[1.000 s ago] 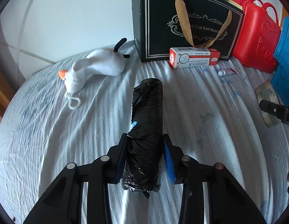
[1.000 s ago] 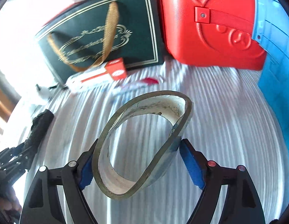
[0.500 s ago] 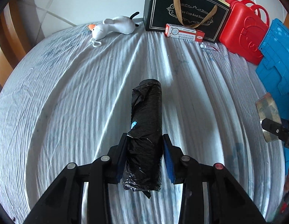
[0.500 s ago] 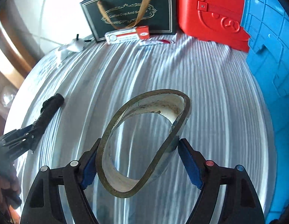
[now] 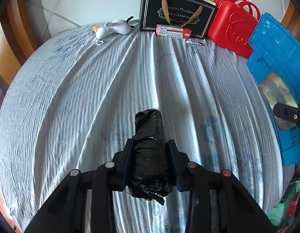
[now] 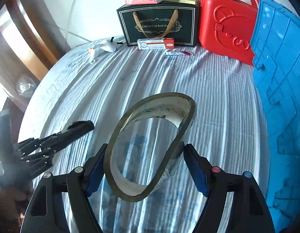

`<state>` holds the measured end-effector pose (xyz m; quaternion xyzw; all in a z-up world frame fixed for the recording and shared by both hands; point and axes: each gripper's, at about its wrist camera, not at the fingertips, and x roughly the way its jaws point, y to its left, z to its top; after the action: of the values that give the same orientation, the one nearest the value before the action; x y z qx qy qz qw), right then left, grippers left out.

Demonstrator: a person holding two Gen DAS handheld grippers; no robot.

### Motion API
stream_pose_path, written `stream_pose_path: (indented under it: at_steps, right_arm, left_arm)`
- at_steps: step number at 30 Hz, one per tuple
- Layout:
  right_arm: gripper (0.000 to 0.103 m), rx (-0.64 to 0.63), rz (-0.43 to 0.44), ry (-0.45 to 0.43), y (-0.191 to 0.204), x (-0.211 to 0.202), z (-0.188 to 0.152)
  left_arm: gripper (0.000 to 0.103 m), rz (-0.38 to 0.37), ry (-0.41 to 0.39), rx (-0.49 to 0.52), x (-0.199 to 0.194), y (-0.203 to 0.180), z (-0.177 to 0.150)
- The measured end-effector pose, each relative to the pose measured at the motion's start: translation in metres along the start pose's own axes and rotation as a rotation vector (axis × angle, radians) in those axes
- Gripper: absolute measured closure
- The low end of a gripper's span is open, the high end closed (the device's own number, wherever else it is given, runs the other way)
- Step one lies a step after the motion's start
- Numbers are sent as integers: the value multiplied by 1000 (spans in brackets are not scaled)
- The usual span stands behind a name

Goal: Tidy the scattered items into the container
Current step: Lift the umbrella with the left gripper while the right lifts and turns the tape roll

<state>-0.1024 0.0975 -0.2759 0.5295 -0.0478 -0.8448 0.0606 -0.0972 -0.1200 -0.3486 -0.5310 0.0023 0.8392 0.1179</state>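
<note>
The left gripper (image 5: 150,162) clamps a black bag roll (image 5: 150,155). The right gripper (image 6: 144,167), its jaws closing, squeezes a tape ring (image 6: 150,145). That ring could buckle and slip free before reaching the blue bin (image 6: 280,97) at its right.

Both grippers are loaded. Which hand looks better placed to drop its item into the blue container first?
Right, probably. In the left view the right gripper with its tape ring already overlaps the blue container; the left gripper, holding the black roll, is over mid-cloth.
</note>
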Motion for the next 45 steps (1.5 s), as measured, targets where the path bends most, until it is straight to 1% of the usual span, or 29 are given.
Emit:
stream_pose_path:
  at_steps: [7, 15, 18, 23, 29, 34, 35, 36, 37, 38, 39, 42, 45]
  right_arm:
    - [29, -25, 30, -17, 9, -43, 0]
    - [34, -50, 64, -42, 12, -75, 0]
    - [38, -68, 67, -41, 14, -80, -2]
    - [45, -81, 68, -7, 14, -72, -5]
    - [53, -71, 91, -14, 11, -76, -9]
    - [56, -73, 99, -40, 9, -87, -4]
    - [64, -74, 101, -45, 9, -90, -4]
    - [90, -72, 104, -53, 9, -92, -2]
    - [103, -73, 94, -56, 8, -94, -1]
    - [103, -72, 92, -59, 8, -95, 1]
    - [103, -77, 72, -58, 7, -96, 3]
    - [102, -76, 69, -19, 0, -85, 3]
    - [99, -80, 75, 35, -13, -65, -15]
  left_arm:
    - [69, 32, -33, -16, -36, -12, 5]
    - [69, 76, -78, -30, -75, -22, 11]
    - [69, 92, -93, -31, -86, -24, 13]
    - [69, 119, -99, -39, -94, -23, 13]
    - [69, 140, -113, -48, -105, -20, 14]
    - [69, 140, -131, -55, -114, -22, 15]
    - [69, 140, -132, -53, -115, -23, 15]
    - [69, 141, -132, -52, -116, -24, 16]
    - [69, 140, -132, -51, -117, -24, 16]
    - [69, 139, -132, -49, -117, -25, 17]
    - [69, 139, -134, -47, -118, -26, 17]
    - [69, 139, -128, -50, -115, -26, 15]
    - [69, 139, -117, -55, -112, -23, 9]
